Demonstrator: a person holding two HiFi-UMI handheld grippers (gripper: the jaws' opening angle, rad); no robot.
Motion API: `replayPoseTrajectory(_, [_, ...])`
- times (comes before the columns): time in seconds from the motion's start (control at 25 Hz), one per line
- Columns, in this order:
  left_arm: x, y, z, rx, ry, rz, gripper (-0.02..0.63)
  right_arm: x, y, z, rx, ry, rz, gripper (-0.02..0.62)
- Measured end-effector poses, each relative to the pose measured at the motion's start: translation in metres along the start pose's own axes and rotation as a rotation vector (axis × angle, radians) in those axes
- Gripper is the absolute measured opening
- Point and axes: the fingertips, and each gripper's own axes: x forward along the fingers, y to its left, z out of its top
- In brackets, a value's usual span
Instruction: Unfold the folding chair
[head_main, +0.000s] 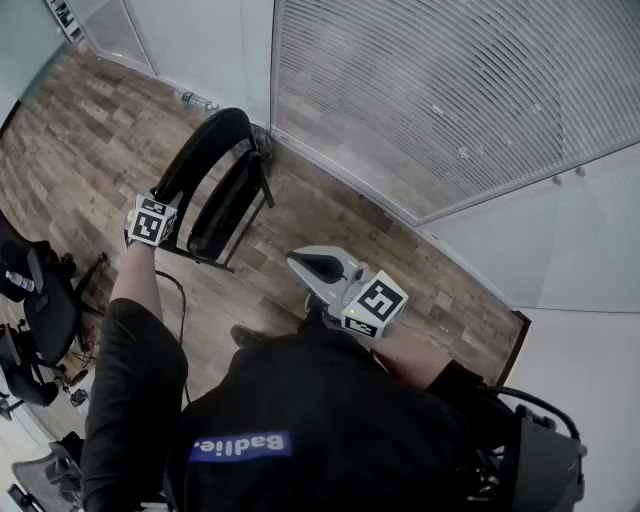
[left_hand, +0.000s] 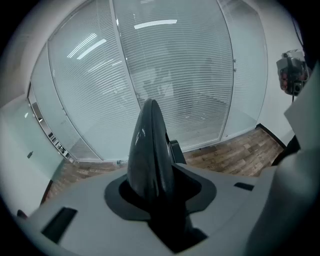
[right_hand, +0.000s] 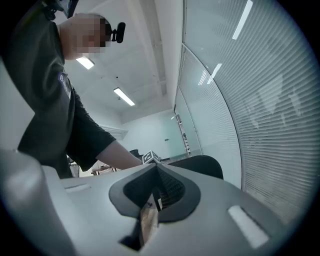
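A black folding chair (head_main: 222, 200) stands on the wood floor near the glass wall, its seat tipped up close to the curved backrest (head_main: 203, 148). My left gripper (head_main: 168, 206) is shut on the backrest's left edge, its marker cube just below. In the left gripper view the black backrest (left_hand: 150, 150) rises straight out of that gripper (left_hand: 154, 186), between the jaws. My right gripper (head_main: 298, 260) hovers shut and empty in front of my chest, apart from the chair, pointing toward it. The right gripper view shows my right gripper (right_hand: 156, 169) and, past its shut jaws, the chair's backrest (right_hand: 200, 164).
A glass wall with blinds (head_main: 450, 90) runs behind the chair, with a bottle (head_main: 196, 99) at its foot. Black office chairs (head_main: 40, 300) crowd the left edge. A cable (head_main: 181, 296) lies on the floor by my left arm.
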Motion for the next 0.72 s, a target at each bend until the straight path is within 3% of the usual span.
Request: replayPoseTrajectory(0.72, [0.0022, -0.0005, -0.001, -0.004, -0.003, 0.008, 0.12, -0.0017, -0.0024, -0.0036, 0.005, -0.003, 0.003, 0.002])
